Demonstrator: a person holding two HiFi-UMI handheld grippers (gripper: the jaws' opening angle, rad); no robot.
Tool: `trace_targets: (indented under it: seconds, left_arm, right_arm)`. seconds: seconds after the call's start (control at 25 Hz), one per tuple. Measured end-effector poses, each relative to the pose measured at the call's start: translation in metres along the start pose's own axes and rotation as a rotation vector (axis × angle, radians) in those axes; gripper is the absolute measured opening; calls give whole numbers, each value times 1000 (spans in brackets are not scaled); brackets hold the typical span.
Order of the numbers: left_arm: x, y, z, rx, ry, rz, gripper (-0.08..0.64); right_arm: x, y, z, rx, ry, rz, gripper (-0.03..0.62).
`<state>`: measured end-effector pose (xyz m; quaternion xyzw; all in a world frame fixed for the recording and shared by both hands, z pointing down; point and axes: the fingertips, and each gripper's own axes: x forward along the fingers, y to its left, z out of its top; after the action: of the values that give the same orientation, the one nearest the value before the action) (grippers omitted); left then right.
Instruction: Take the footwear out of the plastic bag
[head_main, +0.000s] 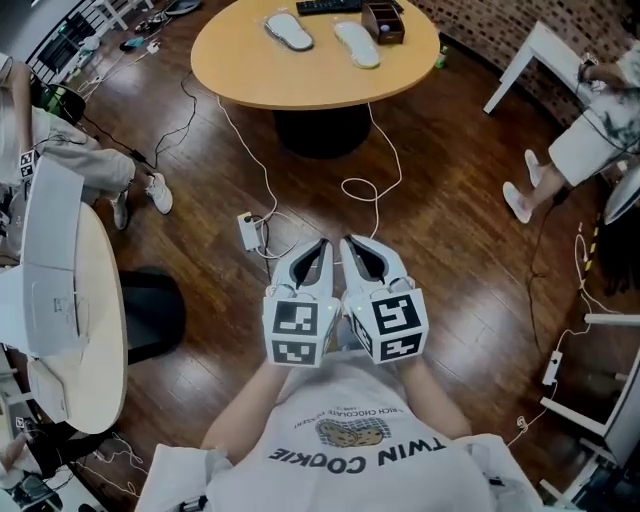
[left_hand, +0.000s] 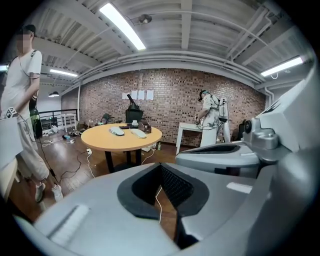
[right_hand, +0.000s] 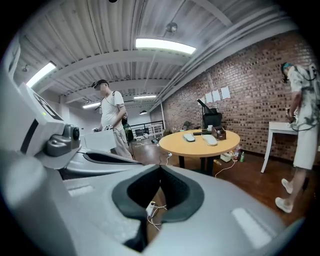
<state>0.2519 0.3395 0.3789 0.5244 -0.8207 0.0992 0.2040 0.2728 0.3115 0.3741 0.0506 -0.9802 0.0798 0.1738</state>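
Two pale, flat pieces of footwear lie side by side on the round wooden table, far ahead of me; whether plastic wraps them I cannot tell. They show small in the left gripper view and the right gripper view. Both grippers are held close to my chest, side by side above the wooden floor, well short of the table. The left gripper is shut with nothing in it. The right gripper is shut too, also holding nothing.
A dark box and a keyboard share the table. A white power strip and loose cables lie on the floor ahead. A white round table and black stool stand left. People are at left and right.
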Motion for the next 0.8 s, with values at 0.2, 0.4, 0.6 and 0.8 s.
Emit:
trace_targets:
  seconds: [0.2, 0.4, 0.6, 0.8]
  left_arm:
    - [47, 4, 23, 6, 0, 29, 3]
    - [78, 9, 40, 9, 7, 71, 3]
    - [97, 27, 52, -31, 7, 101, 3]
    - [119, 47, 59, -28, 0, 99, 3]
  right_arm:
    - [28, -42, 16, 5, -4, 26, 2]
    - [48, -73, 23, 10, 8, 69, 2]
    - [68, -90, 29, 38, 9, 84, 2]
    - [96, -97, 33, 46, 11, 87, 2]
